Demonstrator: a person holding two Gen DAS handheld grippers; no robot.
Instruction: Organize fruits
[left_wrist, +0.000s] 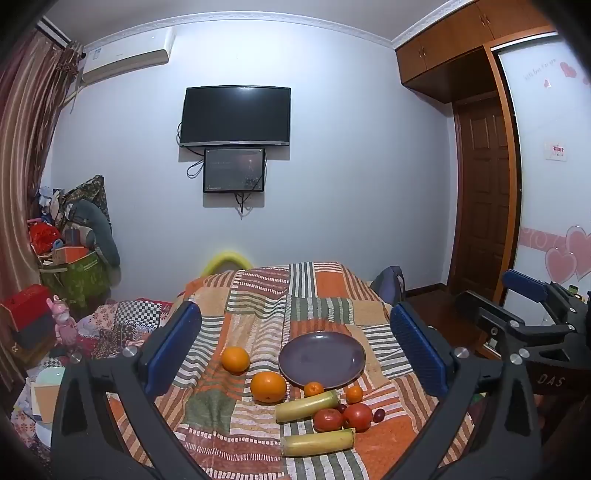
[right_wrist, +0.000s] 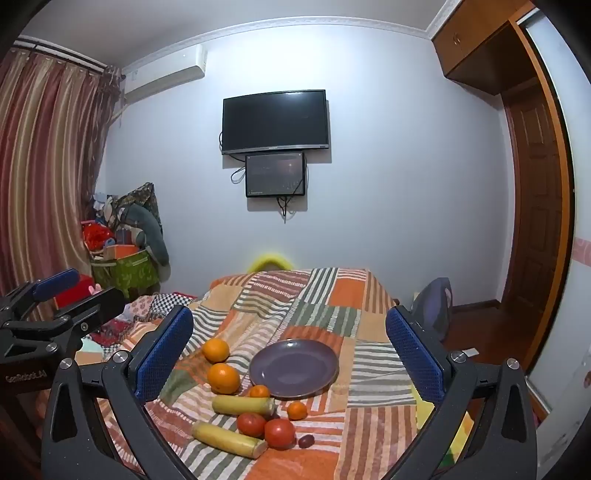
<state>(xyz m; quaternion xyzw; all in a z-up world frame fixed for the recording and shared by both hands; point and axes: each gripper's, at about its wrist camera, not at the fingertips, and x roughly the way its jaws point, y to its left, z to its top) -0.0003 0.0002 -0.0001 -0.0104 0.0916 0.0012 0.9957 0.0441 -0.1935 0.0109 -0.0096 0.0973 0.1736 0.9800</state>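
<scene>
An empty purple plate lies on a striped patchwork cloth. Near its front left lie two big oranges, two small tangerines, two yellow corn cobs, two red tomatoes and dark grapes. My left gripper is open and empty, above and short of the fruit. My right gripper is open and empty, likewise held back. Each gripper shows at the other view's edge, the right one and the left one.
The cloth covers a table. A wall with a TV is behind. A cluttered pile with a green bag is at the left, a wooden door at the right, and a chair back beside the table.
</scene>
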